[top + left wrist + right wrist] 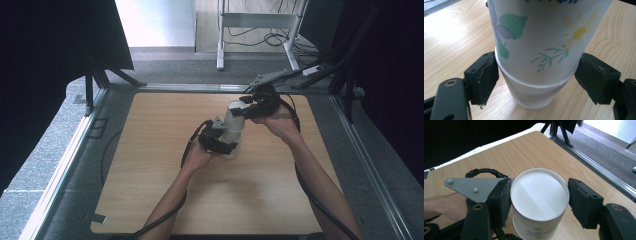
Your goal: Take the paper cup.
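A white paper cup with a flower print (541, 37) sits nested in a plain ribbed cup (534, 95) that stands on the wooden table (160, 200). My left gripper (536, 80) comes in level, and its pads press both sides of the ribbed cup at its rim. From the far side, my right gripper (539, 200) is shut around the flower cup (539, 192) near its top rim. In the high view the cup stack (234, 131) is at mid-table, between the left gripper (220, 140) and the right gripper (245, 111). The left gripper's grey plate (474, 186) shows beside the cup.
Metal rails (365, 165) frame the table on both sides, with black curtains (45, 60) beyond them. Behind the far edge stands a white desk frame (257, 22) with loose cables on the floor. Each gripper trails a black cable (320, 205) toward the front edge.
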### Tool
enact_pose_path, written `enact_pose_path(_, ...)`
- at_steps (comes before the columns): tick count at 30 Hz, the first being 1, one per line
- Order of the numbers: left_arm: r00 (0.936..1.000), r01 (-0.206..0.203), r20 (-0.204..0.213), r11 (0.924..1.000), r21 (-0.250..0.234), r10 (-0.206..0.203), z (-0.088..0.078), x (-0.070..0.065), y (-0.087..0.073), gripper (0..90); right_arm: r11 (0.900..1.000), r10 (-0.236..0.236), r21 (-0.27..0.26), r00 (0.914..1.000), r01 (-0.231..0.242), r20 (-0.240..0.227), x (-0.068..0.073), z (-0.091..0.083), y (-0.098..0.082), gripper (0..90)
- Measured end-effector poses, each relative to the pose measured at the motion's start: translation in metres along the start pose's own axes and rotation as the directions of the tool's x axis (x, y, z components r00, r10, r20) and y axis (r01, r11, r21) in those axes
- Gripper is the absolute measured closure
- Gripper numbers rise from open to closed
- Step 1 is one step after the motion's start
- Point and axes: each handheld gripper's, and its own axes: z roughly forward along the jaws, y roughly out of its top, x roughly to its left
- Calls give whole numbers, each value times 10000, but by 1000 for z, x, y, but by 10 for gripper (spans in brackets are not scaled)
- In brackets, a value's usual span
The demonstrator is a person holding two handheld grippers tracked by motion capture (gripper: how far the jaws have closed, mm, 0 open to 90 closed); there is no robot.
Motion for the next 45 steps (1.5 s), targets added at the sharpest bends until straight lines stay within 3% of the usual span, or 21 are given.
enact_pose_path(12,10000,16,80,10000,76,-16,0,1,-1,185,9999,88,-68,9999,-88,-74,0,-9,9,376)
enact_pose_path(24,9985,278,480,9996,65,-281,-7,2,-4,62,9995,76,-297,9999,-80,-141,3,-26,18,376)
enact_pose_path(31,9964,321,778,9995,65,-325,-16,3,-7,2,9991,17,-420,9998,-25,-191,8,-39,21,376)
enact_pose_path(45,9922,341,1202,9993,-183,-317,-40,-4,-17,0,9983,-332,-496,9983,308,-470,25,-56,12,376)
